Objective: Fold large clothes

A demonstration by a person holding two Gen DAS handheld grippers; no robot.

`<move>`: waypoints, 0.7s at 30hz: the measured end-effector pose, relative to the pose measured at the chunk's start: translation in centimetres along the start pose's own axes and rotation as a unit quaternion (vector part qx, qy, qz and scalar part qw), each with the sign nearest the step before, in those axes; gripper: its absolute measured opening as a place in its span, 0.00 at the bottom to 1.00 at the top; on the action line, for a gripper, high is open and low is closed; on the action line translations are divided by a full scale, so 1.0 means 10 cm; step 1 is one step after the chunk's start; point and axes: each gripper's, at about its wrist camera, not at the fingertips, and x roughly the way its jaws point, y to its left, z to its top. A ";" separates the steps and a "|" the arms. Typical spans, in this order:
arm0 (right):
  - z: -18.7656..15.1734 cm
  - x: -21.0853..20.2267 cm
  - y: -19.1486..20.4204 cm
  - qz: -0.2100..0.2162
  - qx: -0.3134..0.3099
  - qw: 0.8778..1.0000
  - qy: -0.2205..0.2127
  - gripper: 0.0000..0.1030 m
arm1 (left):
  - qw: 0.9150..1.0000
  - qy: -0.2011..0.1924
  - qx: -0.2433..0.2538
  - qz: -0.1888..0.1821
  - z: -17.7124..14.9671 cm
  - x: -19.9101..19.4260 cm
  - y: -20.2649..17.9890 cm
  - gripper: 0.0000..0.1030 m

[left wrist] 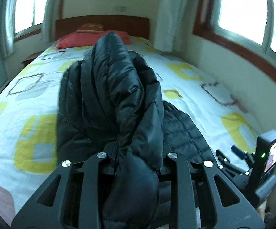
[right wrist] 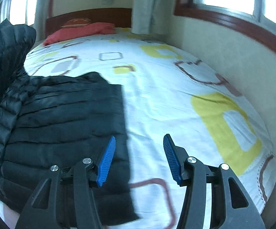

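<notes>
The left gripper (left wrist: 136, 152) is clamped on a bunched fold of the black puffer jacket (left wrist: 119, 87); the quilted fabric fills the space between its jaws, hides the pads, and spills back over the gripper body toward the camera. From that grip the jacket rises as a tall, twisted column in front of the left wrist camera, while the rest of it lies on the bed sheet (left wrist: 23, 99) below and to the right. The right gripper (right wrist: 139, 160) hangs above the bed with its jaws spread wide and nothing between them. Its blue ribbed pads (right wrist: 107, 162) are apart, the left one over the jacket's right edge and the other over bare sheet; whether either touches the cloth cannot be told. In the right wrist view the jacket (right wrist: 61, 126) spreads flat across the left part of the sheet (right wrist: 166, 103), its straight edge running toward the camera, and a lifted part stands at the far left of the frame. The sheet is white with yellow and brown squares. A red pillow (left wrist: 92, 39) lies at the head of the bed against a wooden headboard (left wrist: 101, 23), with curtains (left wrist: 168, 17) and bright windows (left wrist: 252, 7) beyond.
</notes>
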 end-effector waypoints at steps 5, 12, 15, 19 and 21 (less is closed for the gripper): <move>-0.03 0.20 -0.31 -0.012 0.024 0.999 0.018 0.51 | 0.999 0.033 0.027 -0.013 -0.14 0.40 -0.44 0.24; -0.26 0.23 -0.44 -0.025 0.037 0.999 0.030 0.51 | 0.995 0.066 0.076 0.001 -0.45 0.88 -0.86 0.24; -0.29 0.27 -0.48 -0.026 0.041 0.998 0.034 0.51 | 0.994 0.060 0.093 0.011 -0.51 0.95 -0.96 0.24; -0.34 0.29 -0.48 -0.025 0.043 0.998 0.039 0.51 | 0.993 0.052 0.100 0.019 -0.57 0.96 -0.96 0.24; -0.40 0.25 -0.47 -0.027 0.043 0.998 0.040 0.51 | 0.994 0.048 0.098 0.019 -0.56 0.93 -0.94 0.24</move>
